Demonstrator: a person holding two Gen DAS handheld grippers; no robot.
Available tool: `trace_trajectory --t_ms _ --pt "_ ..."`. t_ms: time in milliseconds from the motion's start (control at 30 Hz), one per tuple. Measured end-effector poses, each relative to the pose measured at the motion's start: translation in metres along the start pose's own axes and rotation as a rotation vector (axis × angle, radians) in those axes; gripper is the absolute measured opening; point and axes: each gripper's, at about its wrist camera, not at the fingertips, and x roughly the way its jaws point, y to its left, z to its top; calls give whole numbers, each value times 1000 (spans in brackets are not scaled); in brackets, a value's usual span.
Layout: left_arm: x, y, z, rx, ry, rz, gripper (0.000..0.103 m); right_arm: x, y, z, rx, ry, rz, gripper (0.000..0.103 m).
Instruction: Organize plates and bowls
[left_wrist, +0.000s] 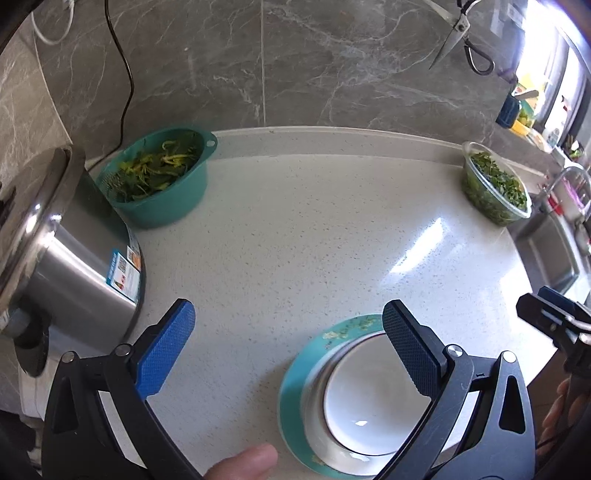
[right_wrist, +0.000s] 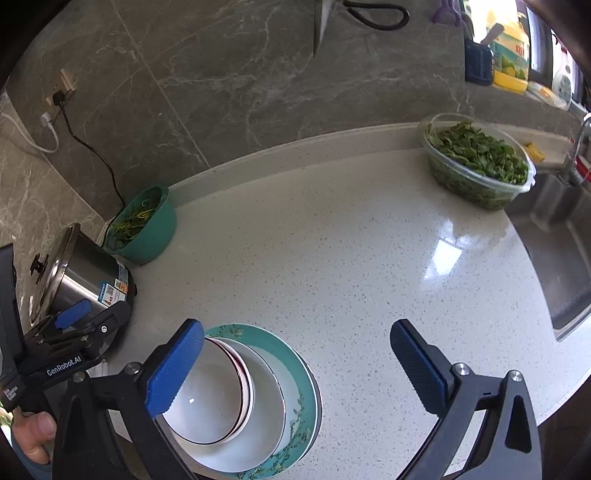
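The stacked dishes sit near the front edge of the speckled white bench (right_wrist: 332, 240): a teal floral plate (right_wrist: 301, 400) at the bottom, a white bowl (right_wrist: 264, 402) on it, and a smaller red-rimmed bowl (right_wrist: 210, 402) nested inside, shifted to one side. The left finger of the right gripper (right_wrist: 299, 363) covers part of the small bowl's rim. In the left wrist view the right finger of the left gripper (left_wrist: 290, 345) hides part of the stack and the frame cuts off its near edge. Both grippers are spread wide with nothing between their blue pads. A steel cooker (right_wrist: 92, 284) stands at the left, partly cut off. Behind it is a teal colander of greens (left_wrist: 159, 177). A clear container of chopped leaves (right_wrist: 476, 162) sits far right beside the sink (right_wrist: 561, 251), which is only partly visible.
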Motion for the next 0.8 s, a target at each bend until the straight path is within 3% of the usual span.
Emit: trace_trajectory --t_ms 133,800 --pt "-6 -9 -5 -22 42 1 103 -5 3 3 -23 18 -26 103" --pt "-20 -42 -9 20 64 26 103 -5 -2 -1 8 133 -103 103"
